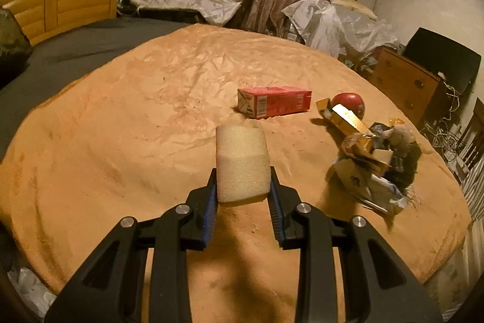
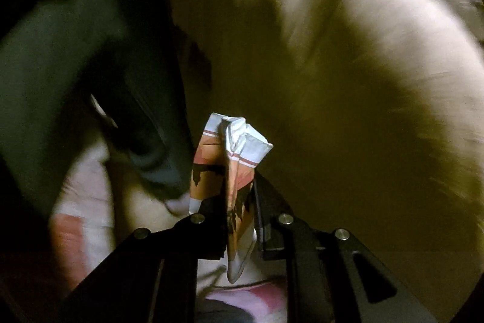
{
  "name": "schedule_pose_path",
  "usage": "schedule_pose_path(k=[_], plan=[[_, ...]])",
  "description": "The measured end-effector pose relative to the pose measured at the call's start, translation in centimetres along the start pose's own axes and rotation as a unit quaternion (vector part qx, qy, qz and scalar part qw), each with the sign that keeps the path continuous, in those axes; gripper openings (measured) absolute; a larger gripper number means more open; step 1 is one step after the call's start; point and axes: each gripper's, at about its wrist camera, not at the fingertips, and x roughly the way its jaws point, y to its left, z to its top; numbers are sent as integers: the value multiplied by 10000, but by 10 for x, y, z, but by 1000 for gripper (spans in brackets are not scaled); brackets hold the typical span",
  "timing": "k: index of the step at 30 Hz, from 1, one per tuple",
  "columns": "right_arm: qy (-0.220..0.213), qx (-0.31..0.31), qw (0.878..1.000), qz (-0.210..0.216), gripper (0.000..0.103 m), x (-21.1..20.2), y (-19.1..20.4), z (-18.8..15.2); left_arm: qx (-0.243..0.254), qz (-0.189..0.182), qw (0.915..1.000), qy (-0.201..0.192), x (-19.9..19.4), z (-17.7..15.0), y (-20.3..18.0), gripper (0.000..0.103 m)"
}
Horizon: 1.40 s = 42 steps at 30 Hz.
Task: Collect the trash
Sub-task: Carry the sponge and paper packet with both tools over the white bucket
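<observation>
So the left gripper (image 1: 243, 189) has its jaws clamped on a pale sponge (image 1: 242, 164), which sticks up and out past the fingertips. Ahead of the jaws and a bit right, a red carton (image 1: 274, 101) lies on its side on the orange blanket (image 1: 121, 141); it has a barcode panel and some white print on the end, but I can't read any of it. Further right of the jaws sits a heap of trash (image 1: 372, 159), gold boxes and crumpled paper, with a red round thing (image 1: 349, 102) behind it. Over on the right gripper (image 2: 240, 202), the jaws are pinched tight on a crumpled wrapper (image 2: 233, 159), white with orange and dark print, no legible words. Everything behind it is motion blur.
</observation>
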Motion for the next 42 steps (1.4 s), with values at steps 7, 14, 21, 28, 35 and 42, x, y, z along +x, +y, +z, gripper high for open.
schedule_pose_path(k=[7, 14, 21, 28, 35, 42], plan=[[-1555, 958, 9813, -602, 16, -109, 12, -7, 499, 62, 9969, -605, -61, 13, -47, 29], [-3026, 2017, 9109, -1952, 16, -197, -56, 20, 838, -1, 9890, -1218, -122, 21, -96, 29], [-3613, 2498, 8580, -2663, 16, -230, -90, 22, 1038, -65, 9847, -1401, -144, 16, -131, 30], [-3670, 2681, 8444, -2834, 16, -247, -107, 29, 1184, -160, 9818, -1476, -153, 16, -149, 30], [-3670, 2694, 8388, -2985, 16, -244, -62, 18, 1215, -174, 9808, -1513, -157, 16, -152, 30], [-3669, 2685, 8385, -3004, 16, -240, -48, 16, 1247, -193, 9804, -1515, -162, 14, -154, 30]])
